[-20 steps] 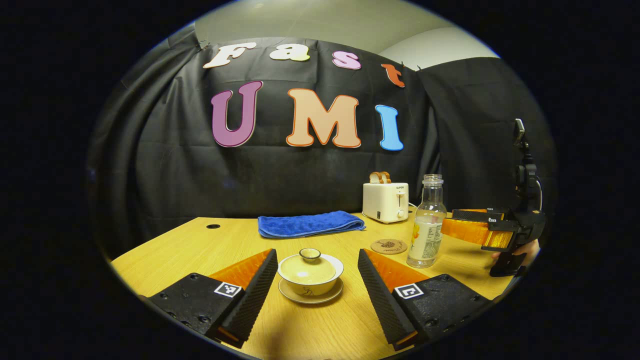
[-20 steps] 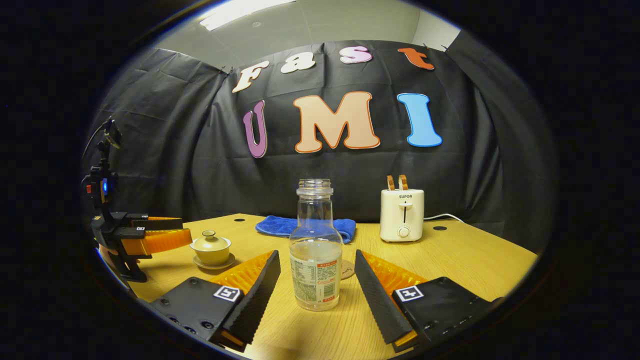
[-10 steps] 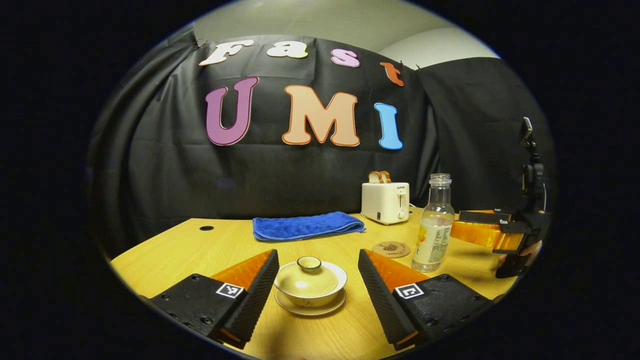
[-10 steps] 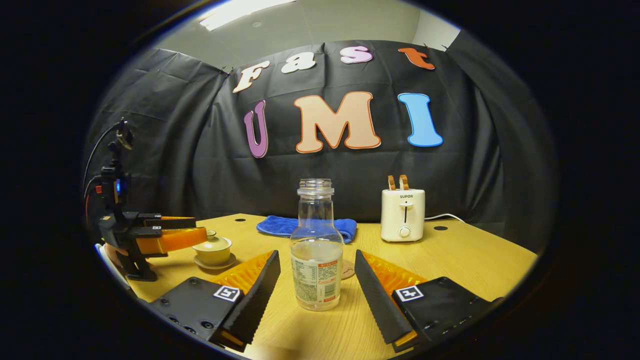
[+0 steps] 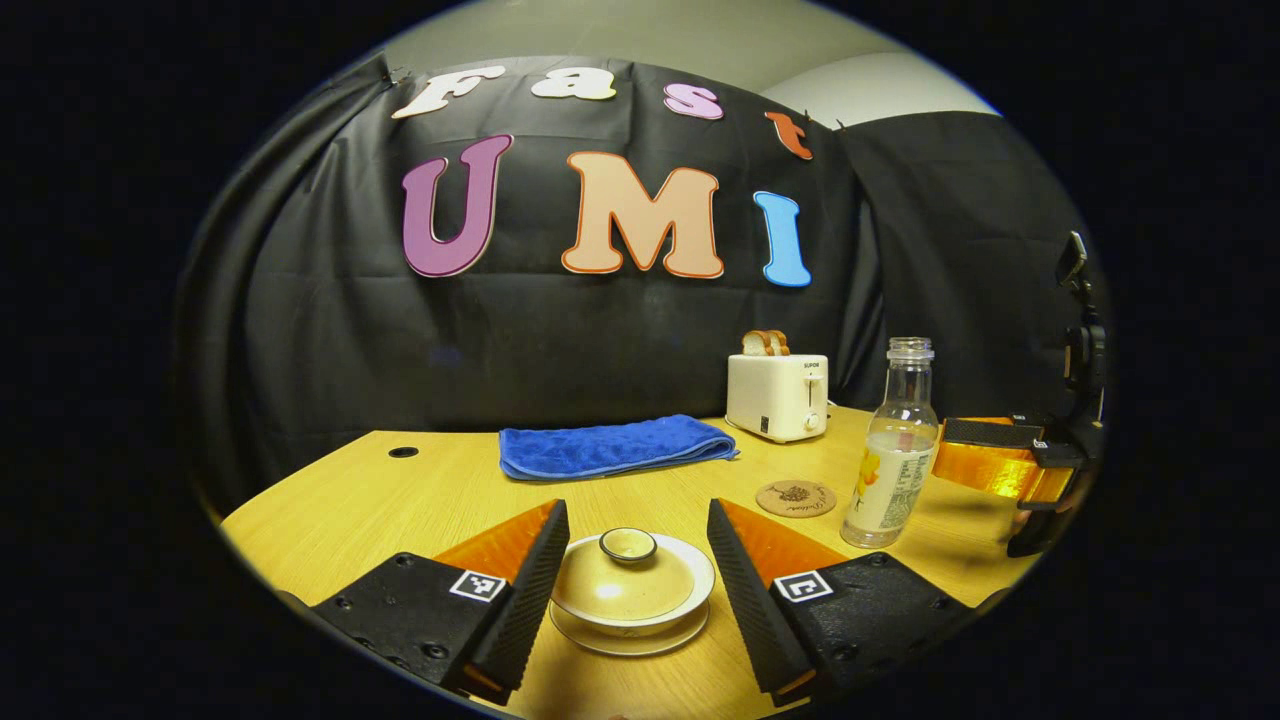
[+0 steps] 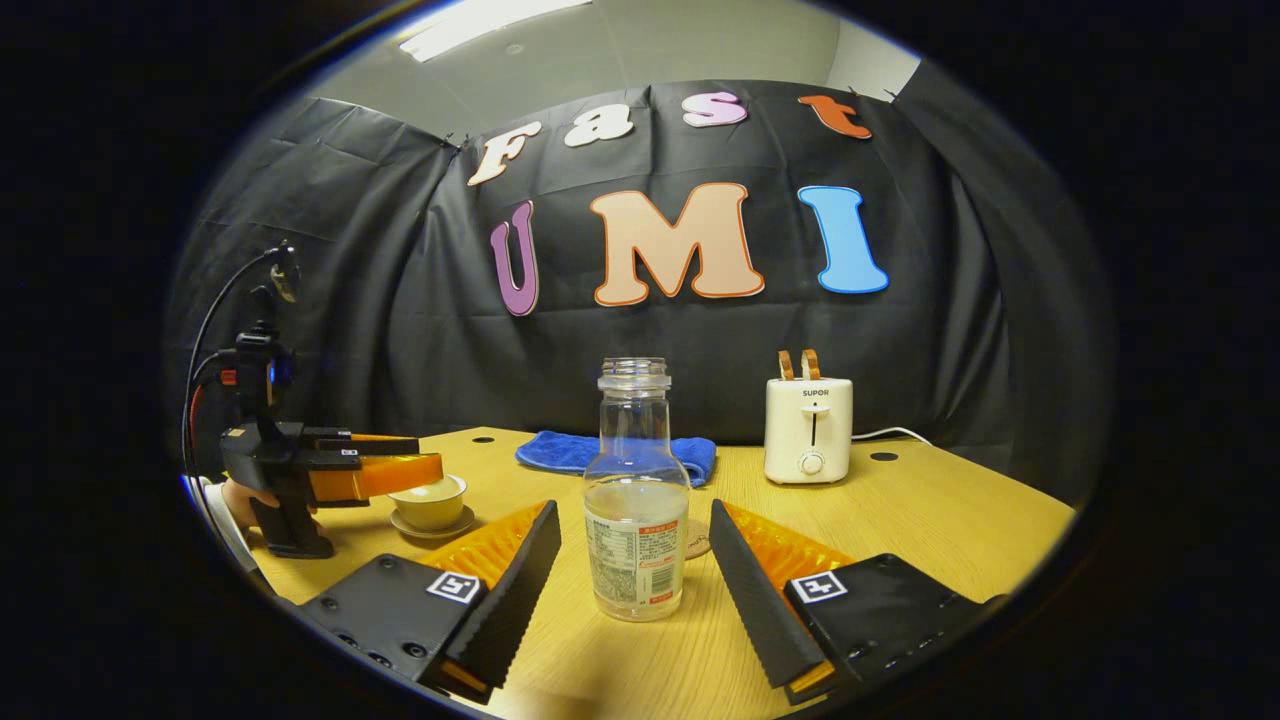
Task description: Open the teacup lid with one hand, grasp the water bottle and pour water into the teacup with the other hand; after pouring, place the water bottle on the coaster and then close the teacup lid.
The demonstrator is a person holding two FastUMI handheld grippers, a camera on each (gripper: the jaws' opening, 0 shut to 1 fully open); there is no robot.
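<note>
Left gripper (image 5: 630,545): jaws spread wide, nothing clasped. The lidded teacup (image 5: 632,590) sits on its saucer (image 5: 628,640) squarely between the two fingers, close to each pad but apart from both as far as the left gripper view shows. The lid (image 5: 625,580) is on, its knob upright on the midline of the jaws.

Beyond the right finger, on the table (image 5: 350,510): a round coaster (image 5: 795,497), bare, and just past it to the right the water bottle (image 5: 893,450), upright, uncapped, part filled. The bottle stands beside the coaster, not on it.

Right gripper (image 6: 635,540): jaws likewise released. In the right gripper view the bottle stands between the fingertips with a gap on either side; neither pad touches it. The coaster shows partly behind the bottle's base.

Farther back, ahead of both sets of jaws: a folded blue towel (image 5: 612,447) and a white toaster (image 5: 778,396) holding toast, against the black cloth.
</note>
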